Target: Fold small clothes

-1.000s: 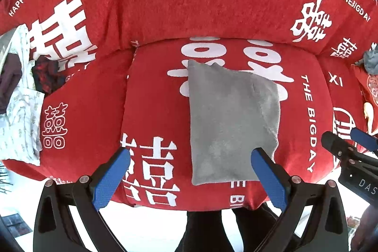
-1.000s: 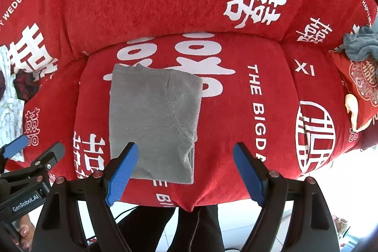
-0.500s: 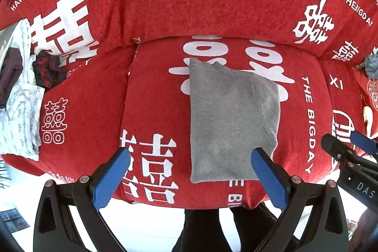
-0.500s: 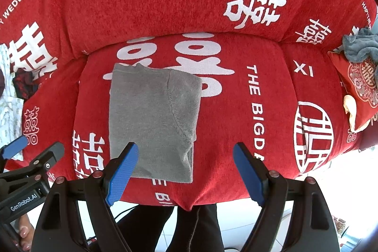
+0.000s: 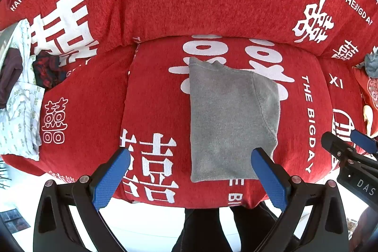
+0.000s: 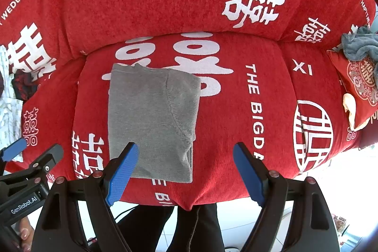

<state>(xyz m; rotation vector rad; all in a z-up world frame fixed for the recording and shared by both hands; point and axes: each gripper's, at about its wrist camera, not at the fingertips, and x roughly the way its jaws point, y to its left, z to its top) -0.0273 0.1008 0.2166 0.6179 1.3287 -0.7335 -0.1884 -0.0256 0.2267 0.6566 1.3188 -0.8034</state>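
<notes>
The left gripper (image 5: 190, 177) hangs with jaws wide apart and empty above the front edge of the red sofa seat (image 5: 156, 96). The folded grey garment (image 5: 230, 119) lies flat on that seat, long axis running front to back, its near hem between the two grippers. The right gripper (image 6: 186, 171), equally spread and empty, looks about as near.

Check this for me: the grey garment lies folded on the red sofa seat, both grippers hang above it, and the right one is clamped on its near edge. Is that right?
Not quite. The right gripper is not clamped on anything: its jaws stand wide open with nothing between the pads, as the right wrist view shows. The rest holds: the grey garment lies folded on the red sofa seat, with the left gripper also open above it.
</notes>
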